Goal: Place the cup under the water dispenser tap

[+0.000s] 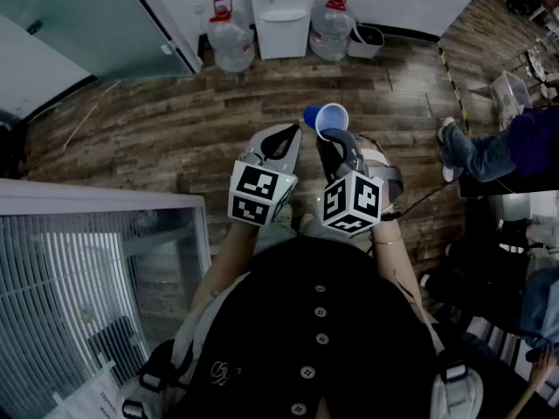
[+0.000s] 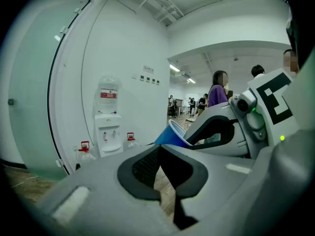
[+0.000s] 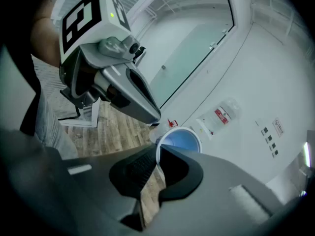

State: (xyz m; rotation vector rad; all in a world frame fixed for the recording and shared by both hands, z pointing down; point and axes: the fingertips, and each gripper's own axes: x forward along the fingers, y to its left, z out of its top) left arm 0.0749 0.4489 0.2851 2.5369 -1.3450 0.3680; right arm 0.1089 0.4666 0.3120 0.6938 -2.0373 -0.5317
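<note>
Nearest us, a black buttoned cloth garment (image 1: 323,321) fills the lower edge. Beyond it we see the right gripper (image 1: 332,140), its smooth grey fingers clamped on the thin pale rim of a round blue plastic cup (image 1: 328,119), held tilted above the dark wood-plank floor (image 1: 131,138). The left gripper (image 1: 285,136), just beside, has its fingers together, empty. The boxy white water dispenser (image 1: 279,16) stands well apart, against the wall.

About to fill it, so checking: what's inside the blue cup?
The blue cup looks empty: only its bare blue inner wall shows. Its near side and part of the bottom are covered by the right hand-held gripper, which pinches the rim.
</note>
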